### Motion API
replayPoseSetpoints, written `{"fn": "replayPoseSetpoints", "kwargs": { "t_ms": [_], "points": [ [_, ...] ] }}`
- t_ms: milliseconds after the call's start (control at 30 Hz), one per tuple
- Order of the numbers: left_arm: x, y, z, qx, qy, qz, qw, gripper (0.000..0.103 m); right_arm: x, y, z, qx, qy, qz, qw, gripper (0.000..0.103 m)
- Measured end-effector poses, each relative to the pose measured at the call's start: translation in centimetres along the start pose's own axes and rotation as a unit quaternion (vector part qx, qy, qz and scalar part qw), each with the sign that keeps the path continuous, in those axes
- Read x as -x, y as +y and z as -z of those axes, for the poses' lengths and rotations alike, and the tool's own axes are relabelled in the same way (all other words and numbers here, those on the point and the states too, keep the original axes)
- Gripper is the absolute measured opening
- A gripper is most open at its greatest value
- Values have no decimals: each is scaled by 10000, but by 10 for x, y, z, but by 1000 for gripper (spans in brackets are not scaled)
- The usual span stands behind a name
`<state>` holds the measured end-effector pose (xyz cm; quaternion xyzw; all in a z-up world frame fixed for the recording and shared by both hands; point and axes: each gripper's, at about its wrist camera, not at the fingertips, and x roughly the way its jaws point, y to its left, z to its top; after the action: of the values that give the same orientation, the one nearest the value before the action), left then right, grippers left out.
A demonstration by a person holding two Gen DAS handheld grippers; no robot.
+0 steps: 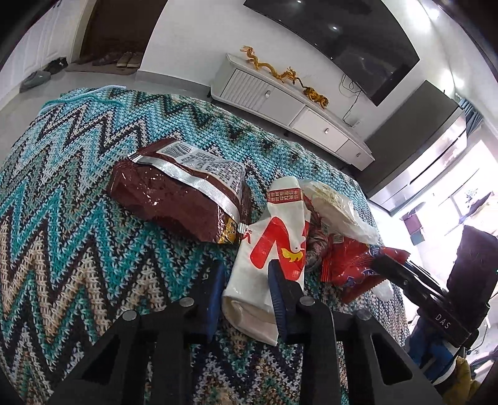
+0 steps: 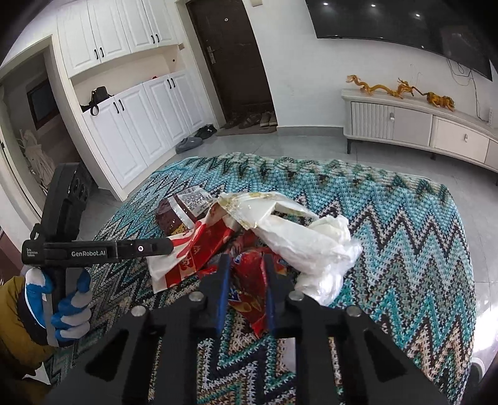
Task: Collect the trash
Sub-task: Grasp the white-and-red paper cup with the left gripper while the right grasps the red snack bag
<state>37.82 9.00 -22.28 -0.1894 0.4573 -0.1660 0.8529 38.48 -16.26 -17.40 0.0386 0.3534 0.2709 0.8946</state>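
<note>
— Covering the surface, a knitted zigzag blanket [image 2: 404, 224] in teal, cream and black is seen; what is shown of the room behind it?

— Pale floor tiles are seen past the far edge. A dark television [image 2: 404, 21] is mounted on the white far wall, and a low white cabinet [image 2: 414, 124] with golden dragon figures [image 2: 401, 88] on top is set under it. To the far left, white cupboards [image 2: 124, 93], a dark brown door [image 2: 230, 53] and a row of shoes [image 2: 249, 120] are shown.

— Where is the trash placed?

— It is heaped together near the middle of the blanket. A maroon foil bag [image 1: 174, 199] is laid at the far left of the heap. Just right of it, a white paper bag with red print [image 1: 267, 258] is pinched between the blue pads of the left gripper [image 1: 246, 283], whose jaws are drawn in against it. A red snack wrapper [image 2: 249, 289] is pinched in the narrowed jaws of the right gripper [image 2: 247, 293]. A crumpled white plastic bag [image 2: 314, 246] is piled over the far right of the heap, touching the red wrapper.

— Is anything in the way?

— The wrappers are overlapped, so each one is partly hidden by its neighbours. The left gripper's handle is held by a hand in a blue and grey glove [image 2: 67, 308], with a mustard sleeve [image 2: 15, 311] behind it.
</note>
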Motion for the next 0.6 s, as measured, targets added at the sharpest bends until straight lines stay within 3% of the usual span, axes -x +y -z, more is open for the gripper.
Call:
{"fn": "replayPoseSetpoints", "kwargs": {
  "t_ms": [33, 133, 600],
  "points": [
    [2, -2, 3, 17, -14, 36, 10000, 18, 3, -1, 0, -34, -4, 13, 10000, 12],
    [10, -9, 11, 38, -135, 97, 9999, 12, 15, -2, 5, -147, -25, 26, 9999, 8],
    [73, -22, 42, 17, -496, 76, 9987, 10, 89, 24, 29, -147, -279, 164, 9994, 5]
  ]
}}
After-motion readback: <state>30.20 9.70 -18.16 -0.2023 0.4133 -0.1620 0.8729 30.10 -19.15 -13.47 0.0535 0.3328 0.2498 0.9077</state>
